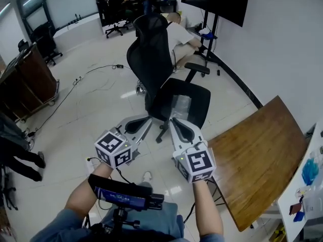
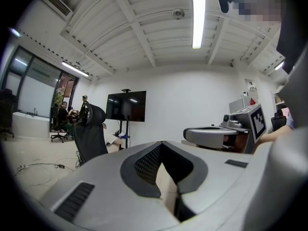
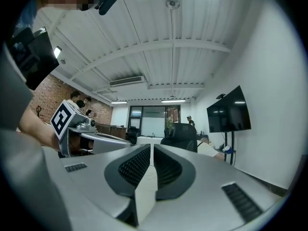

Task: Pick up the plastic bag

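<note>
The room is an open office with a glossy pale floor (image 1: 86,115), desks far off at the back and a dark screen on the right wall.

On the left, the left gripper (image 2: 161,144) is held out level in front of me. Its tips meet and nothing is between them. I judge it is only being carried along, since it points towards the chair and is well short of it.

In the middle stands a black office chair (image 1: 150,59), its backrest to the far left and its seat (image 1: 201,96) turned towards the near right. The plastic bag (image 1: 180,105) lies flat on that seat. It is clear and crinkled, sits close to the front edge and is apart from both grippers. That puts it at a handy height for a level approach, which is probably why both tools are held flat, not tipped down.

The bag's long axis seems to run from the backrest side towards the seat's front, roughly in line with my reach. I cannot tell which end is its mouth.

Just right of its partner, the right gripper (image 3: 151,147) points the same way. Its jaws stand a narrow slit apart and are empty, so I take it as the one being readied for the pinch.

Further right, a curved wooden table (image 1: 257,155) sits near the chair, so I'd come in from the chair's open side.
</note>
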`<state>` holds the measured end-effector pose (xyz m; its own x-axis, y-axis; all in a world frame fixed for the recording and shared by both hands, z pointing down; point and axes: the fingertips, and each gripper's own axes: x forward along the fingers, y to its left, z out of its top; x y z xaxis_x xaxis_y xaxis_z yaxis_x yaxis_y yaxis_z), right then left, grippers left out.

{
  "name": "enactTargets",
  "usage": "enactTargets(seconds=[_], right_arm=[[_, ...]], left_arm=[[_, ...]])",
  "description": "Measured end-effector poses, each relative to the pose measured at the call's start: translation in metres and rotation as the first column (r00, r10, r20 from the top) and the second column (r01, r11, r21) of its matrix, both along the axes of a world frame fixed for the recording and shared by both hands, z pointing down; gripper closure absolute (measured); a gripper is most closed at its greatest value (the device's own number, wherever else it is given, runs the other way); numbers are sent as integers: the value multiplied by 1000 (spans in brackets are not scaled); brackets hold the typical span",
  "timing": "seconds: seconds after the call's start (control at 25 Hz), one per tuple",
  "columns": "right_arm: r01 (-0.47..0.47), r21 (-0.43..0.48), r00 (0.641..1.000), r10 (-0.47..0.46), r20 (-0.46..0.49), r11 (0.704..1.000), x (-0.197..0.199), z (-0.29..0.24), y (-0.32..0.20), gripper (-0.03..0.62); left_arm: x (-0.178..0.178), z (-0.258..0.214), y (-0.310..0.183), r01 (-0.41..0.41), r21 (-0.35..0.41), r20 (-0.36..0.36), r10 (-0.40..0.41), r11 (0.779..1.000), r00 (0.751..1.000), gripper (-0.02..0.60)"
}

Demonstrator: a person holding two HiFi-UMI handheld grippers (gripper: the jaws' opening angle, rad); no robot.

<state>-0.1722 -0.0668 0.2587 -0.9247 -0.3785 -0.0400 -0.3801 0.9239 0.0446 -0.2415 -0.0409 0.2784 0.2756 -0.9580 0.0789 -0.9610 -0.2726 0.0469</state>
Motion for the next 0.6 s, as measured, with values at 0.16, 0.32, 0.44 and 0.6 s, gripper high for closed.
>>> enactTargets(seconds=[0.16,0.32,0.44,0.6], right_arm=[[0,-23,1000,0,18,1000,-14,4,-4,562],[-4,-48,1000,6,26,999,-25,11,-8,562],[-15,-62,1000,16,21,998,-31,19,-17,562],[-55,-106,998,58,28,993,-34,36,-38,562]], left_arm=[[-10,0,-1,5,12,4,-5,1000,1000,561],[-17,3,-7,1,28,-5,-1,1000,1000,561],[-20,9,-17,-12,31,-6,12,999,1000,561],[-26,21,-37,-23,26,-6,24,999,1000,561]])
